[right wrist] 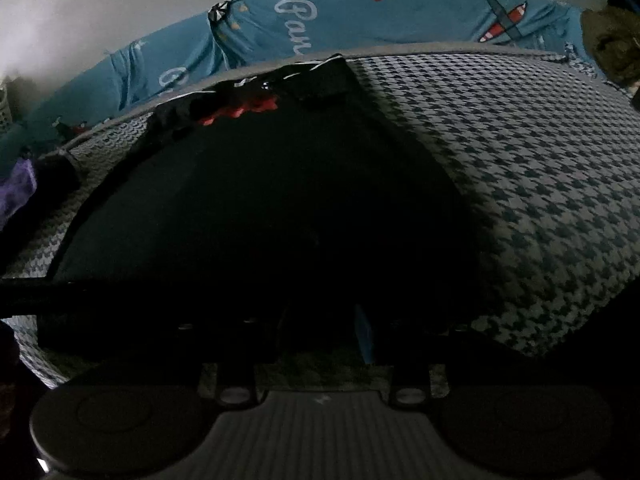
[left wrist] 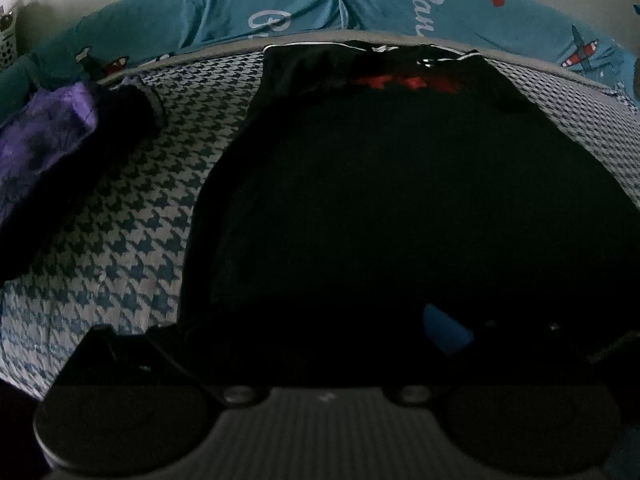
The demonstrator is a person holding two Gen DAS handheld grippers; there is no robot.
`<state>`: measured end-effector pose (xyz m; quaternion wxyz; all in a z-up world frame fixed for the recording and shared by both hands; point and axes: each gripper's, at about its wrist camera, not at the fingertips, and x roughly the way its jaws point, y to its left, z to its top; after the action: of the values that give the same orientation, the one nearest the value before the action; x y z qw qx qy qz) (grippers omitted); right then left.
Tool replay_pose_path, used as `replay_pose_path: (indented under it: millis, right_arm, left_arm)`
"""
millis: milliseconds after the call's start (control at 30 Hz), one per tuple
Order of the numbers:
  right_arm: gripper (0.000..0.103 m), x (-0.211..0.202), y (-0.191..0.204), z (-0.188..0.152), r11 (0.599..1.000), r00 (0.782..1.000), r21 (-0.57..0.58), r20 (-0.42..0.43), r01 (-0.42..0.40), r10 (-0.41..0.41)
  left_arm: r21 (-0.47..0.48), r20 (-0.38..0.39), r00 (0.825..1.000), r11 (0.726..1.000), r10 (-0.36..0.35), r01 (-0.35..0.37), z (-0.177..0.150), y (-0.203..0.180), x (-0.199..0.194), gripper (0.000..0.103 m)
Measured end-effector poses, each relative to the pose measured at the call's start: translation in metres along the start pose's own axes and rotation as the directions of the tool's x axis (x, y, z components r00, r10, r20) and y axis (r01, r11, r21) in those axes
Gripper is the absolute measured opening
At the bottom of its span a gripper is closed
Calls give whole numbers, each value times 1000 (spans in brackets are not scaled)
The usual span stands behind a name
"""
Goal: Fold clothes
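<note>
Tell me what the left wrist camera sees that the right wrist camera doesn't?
Only the left view shows the dark bundle lying beside the purple cloth, which it shows big and clear. Only the right view shows a brownish heap at the far right corner. Both show the black garment with red print, spread on the houndstooth cover, and the teal sheet behind.

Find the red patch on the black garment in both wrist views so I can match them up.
Left wrist: red patch sits upper centre, near the black garment's far edge.
Right wrist: red patch sits upper left of centre.
Shared landmark: white script lettering on the teal cloth behind.
</note>
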<state>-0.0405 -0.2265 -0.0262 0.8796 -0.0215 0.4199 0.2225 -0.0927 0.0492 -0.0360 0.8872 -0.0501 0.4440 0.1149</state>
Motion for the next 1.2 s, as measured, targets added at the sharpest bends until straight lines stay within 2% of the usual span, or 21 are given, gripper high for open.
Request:
replay_pose_path:
  millis: [100, 233, 333, 533, 767, 1100, 1200]
  right_arm:
    - [34, 2, 1, 3, 1000, 1000, 4, 3, -5, 5]
    - [34, 6, -2, 17, 1000, 999, 9, 48, -4, 4]
    - [34, 16, -7, 40, 999, 995, 32, 93, 15, -18]
    - [34, 46, -23, 95, 999, 991, 36, 126, 32, -36]
    - [34, 89, -34, 137, 996, 992, -53, 108, 66, -60]
    - [34, 137, -41, 155, 994, 995, -64, 58, 85, -81]
    - [33, 145, -40, 156, 991, 993, -78, 66, 105, -100]
  left_arm:
    - [-9, 8, 1000, 1000, -7, 7, 3, 0, 1, 103]
    - [18, 3, 1000, 1000, -3, 3, 4, -7, 5, 103]
    - [30, 4, 1000, 1000, -3, 2, 4, -10, 6, 103]
    - [24, 5, 1000, 1000, -7, 6, 11, -11, 12, 103]
    - [-12, 2, 1000, 1000, -11, 11, 27, -6, 23, 103]
    - [-18, 2, 1000, 1000, 0, 0, 39, -5, 36, 103]
    - [-20, 1, 1000, 1000, 2, -2, 41, -6, 38, 103]
